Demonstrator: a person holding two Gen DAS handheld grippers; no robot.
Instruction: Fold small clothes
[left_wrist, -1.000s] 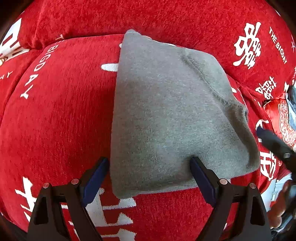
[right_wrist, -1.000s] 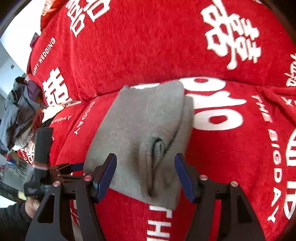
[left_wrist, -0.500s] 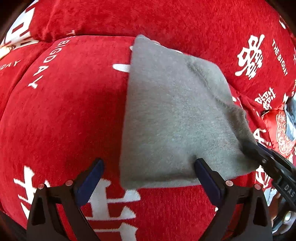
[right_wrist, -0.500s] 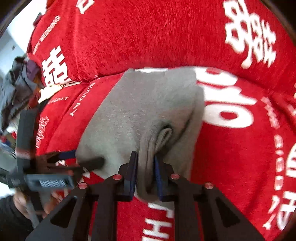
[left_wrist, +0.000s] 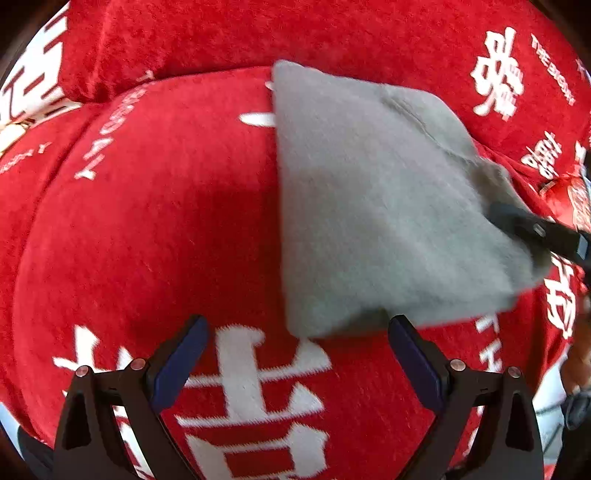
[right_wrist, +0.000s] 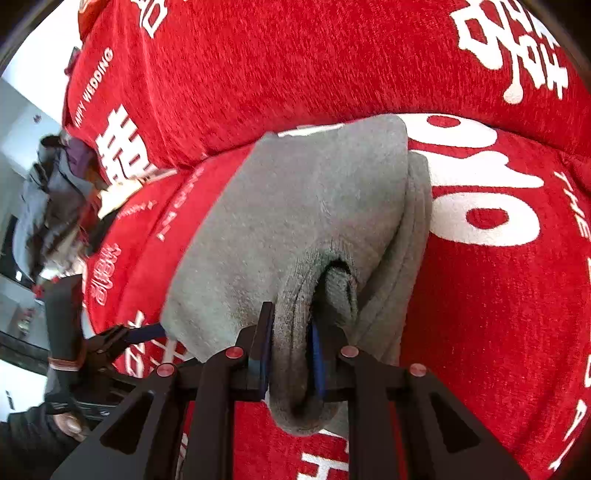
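Note:
A folded grey garment (left_wrist: 376, 199) lies on a red sofa cushion (left_wrist: 147, 236) printed with white characters. My left gripper (left_wrist: 295, 354) is open and empty, just short of the garment's near edge. My right gripper (right_wrist: 290, 350) is shut on the garment's thick ribbed edge (right_wrist: 295, 332) and lifts that edge slightly off the cushion. The right gripper's fingers also show in the left wrist view (left_wrist: 532, 229) at the garment's right side. The left gripper also shows in the right wrist view (right_wrist: 122, 338) by the garment's left corner.
The red sofa backrest (right_wrist: 295, 74) rises behind the garment. A pile of grey and purple clothes (right_wrist: 51, 192) sits at the sofa's far left end. A red patterned item (left_wrist: 580, 206) lies at the right of the left wrist view.
My right gripper closed on the garment's ribbed edge and raised it. My left gripper backed away from the garment's near edge, staying open.

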